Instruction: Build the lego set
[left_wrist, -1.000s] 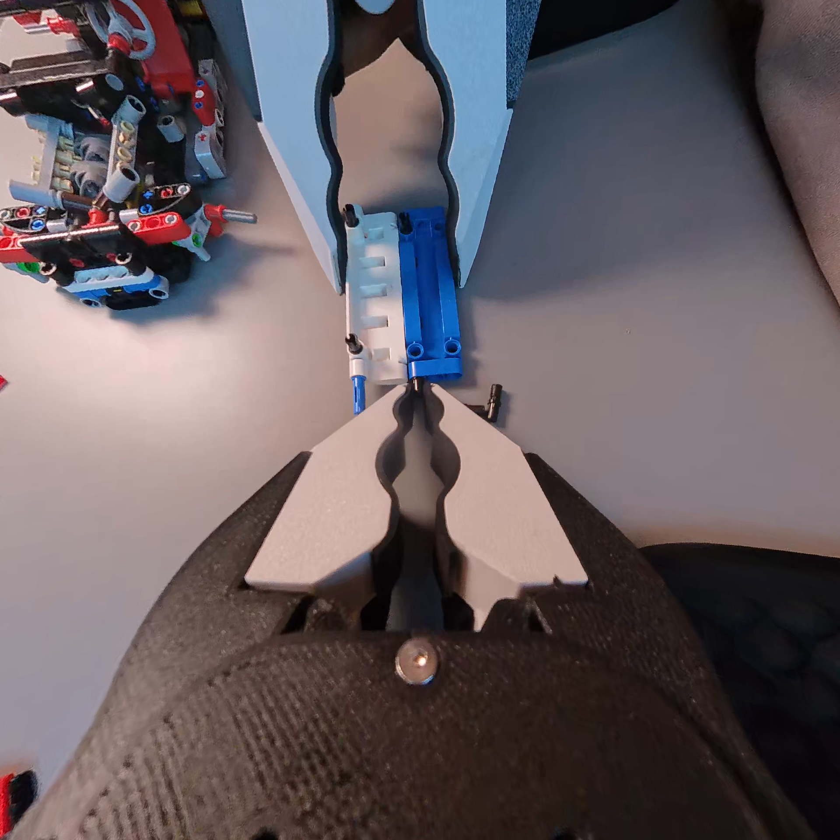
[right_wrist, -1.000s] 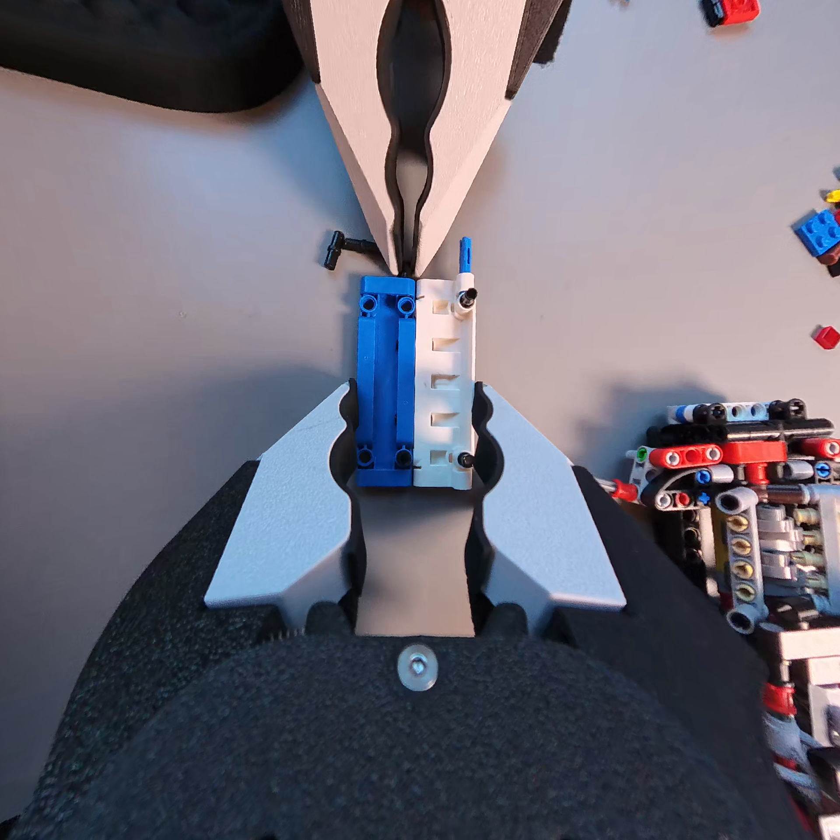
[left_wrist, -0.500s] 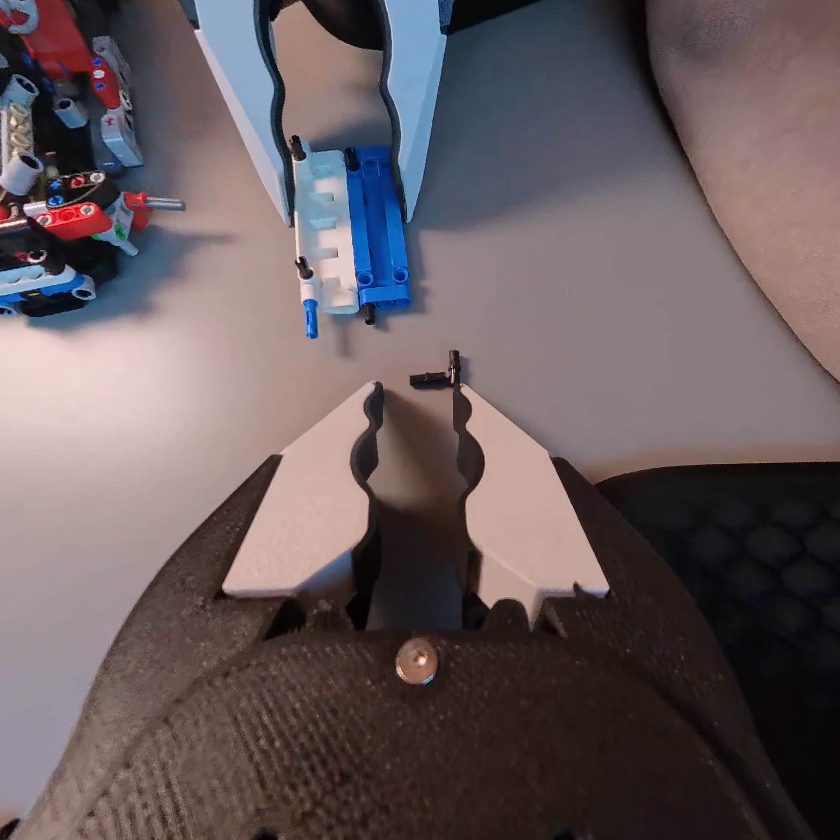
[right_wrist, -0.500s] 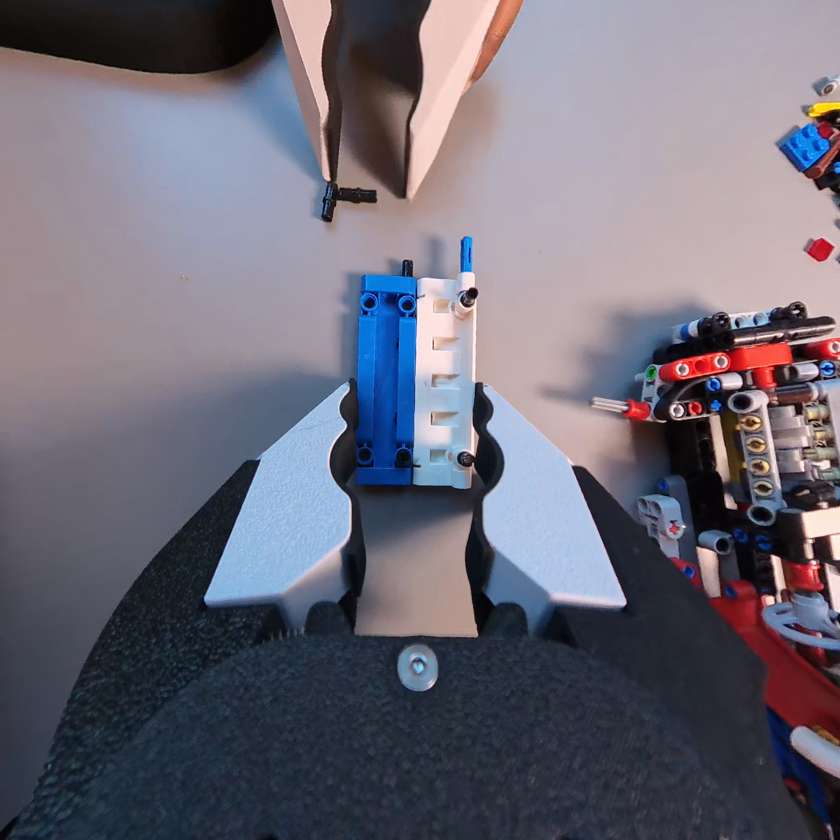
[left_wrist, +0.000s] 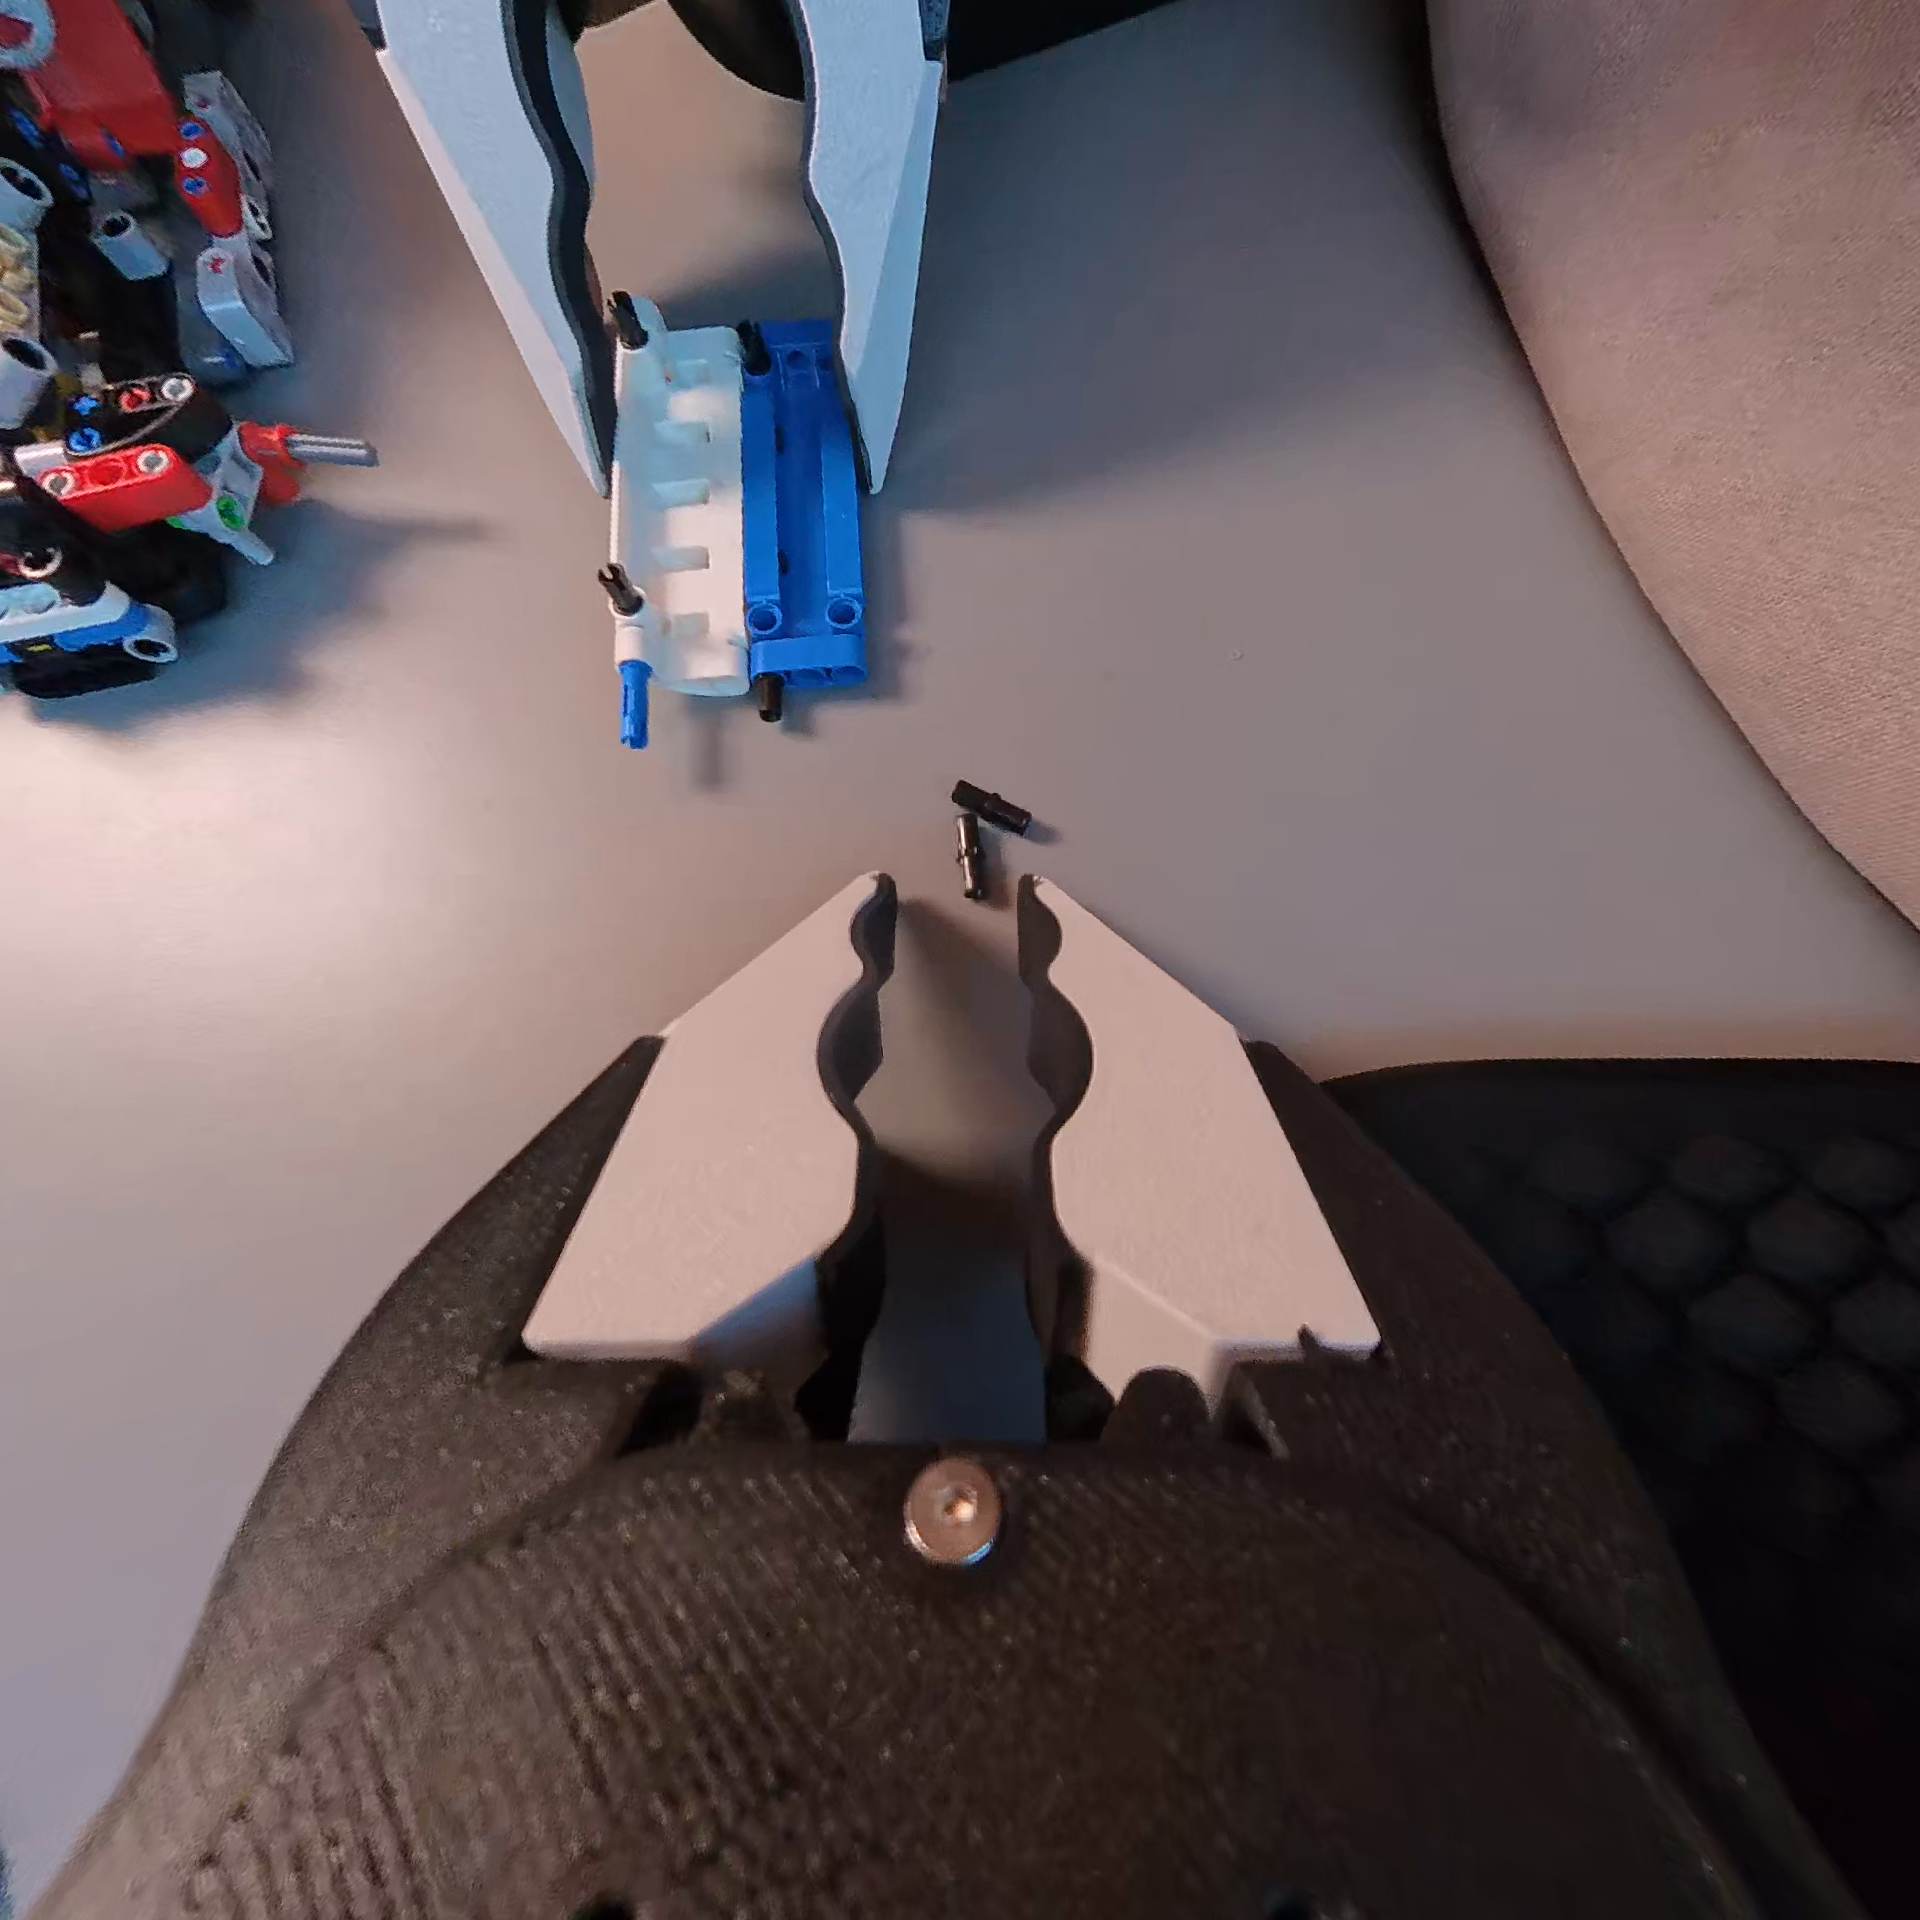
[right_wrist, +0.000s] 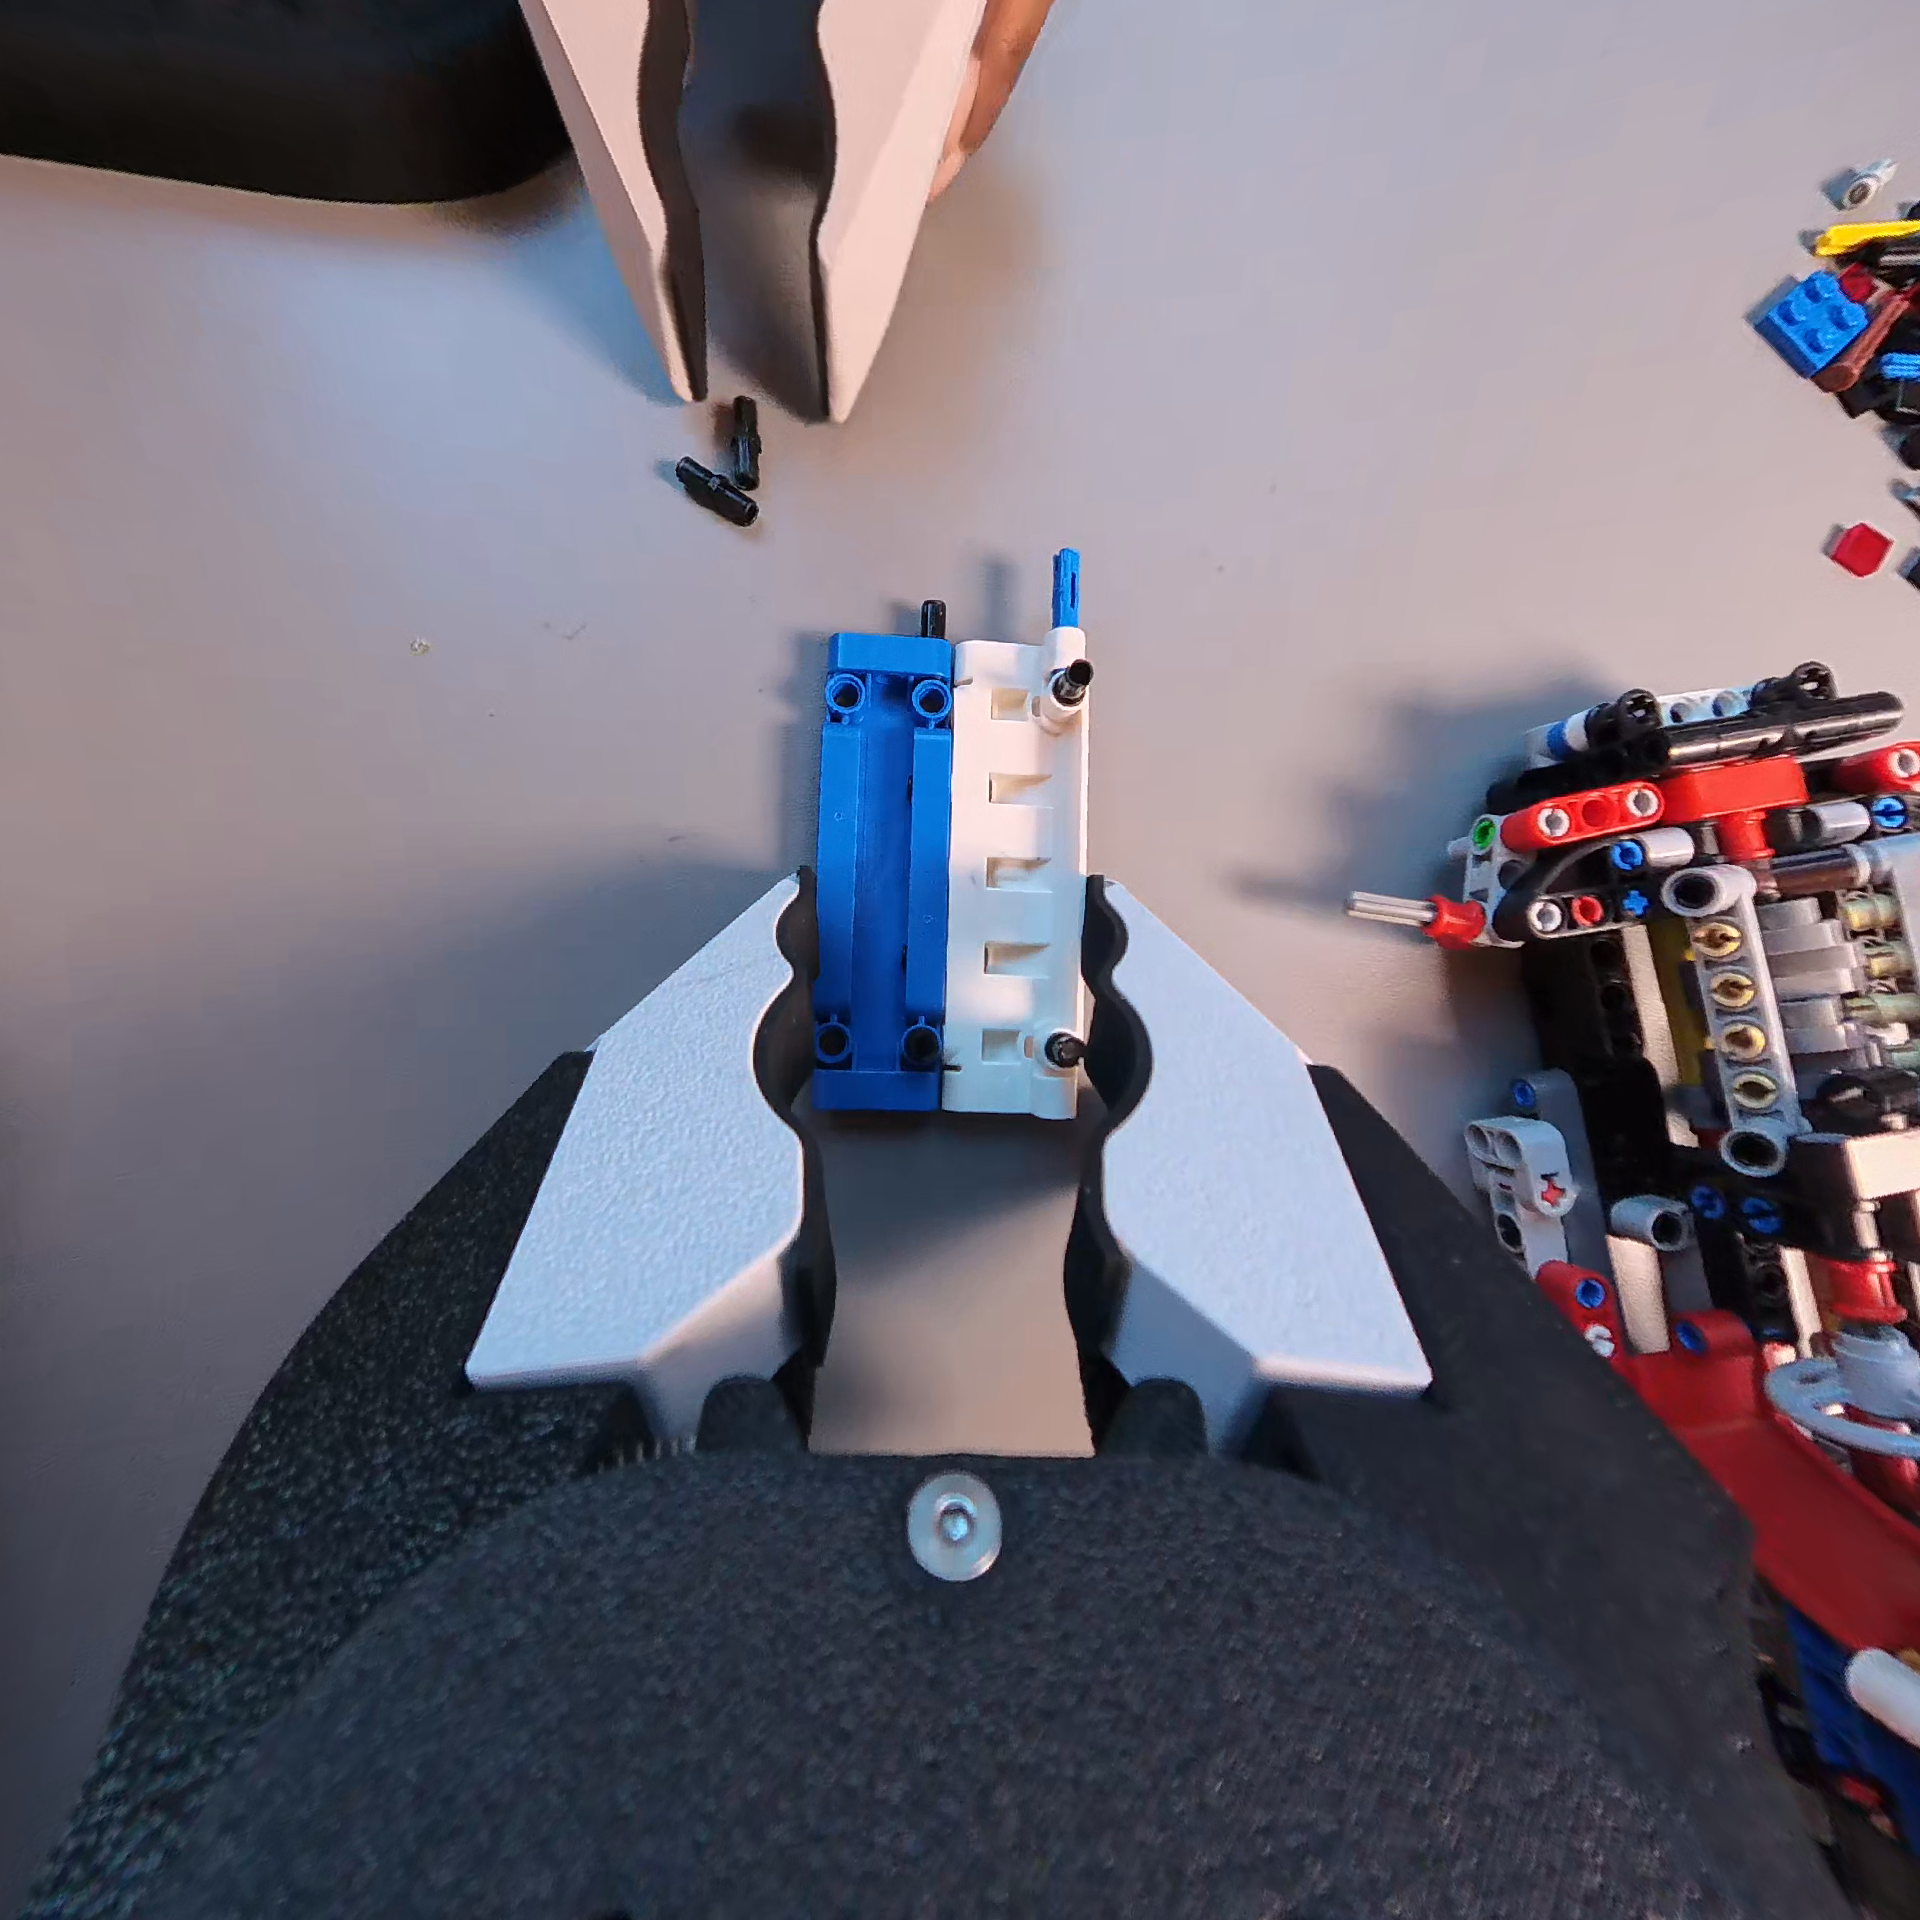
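My right gripper (right_wrist: 951, 894) is shut on a blue and white panel assembly (right_wrist: 951, 873) that lies on the grey table; it also shows in the left wrist view (left_wrist: 738, 520), held between the far gripper's fingers. A black pin (right_wrist: 933, 620) sticks out of the blue panel's far end and a blue pin (right_wrist: 1067, 587) out of the white one. My left gripper (left_wrist: 958, 883) is open and empty, just short of two loose black pins (left_wrist: 982, 831) on the table, also in the right wrist view (right_wrist: 727, 473).
A partly built red, black and grey model (right_wrist: 1714, 987) stands right of the panel, seen at the left in the left wrist view (left_wrist: 104, 436). Loose bricks (right_wrist: 1860, 312) lie at the far right. A black mat (left_wrist: 1683, 1247) lies by my left gripper. Across from one pair of fingers to the other is roughly 10 cm.
My left gripper let go of the black pin, now seated in the blue panel, opened and pulled back toward the loose pins. The two loose pins have shifted. The right gripper keeps its hold.
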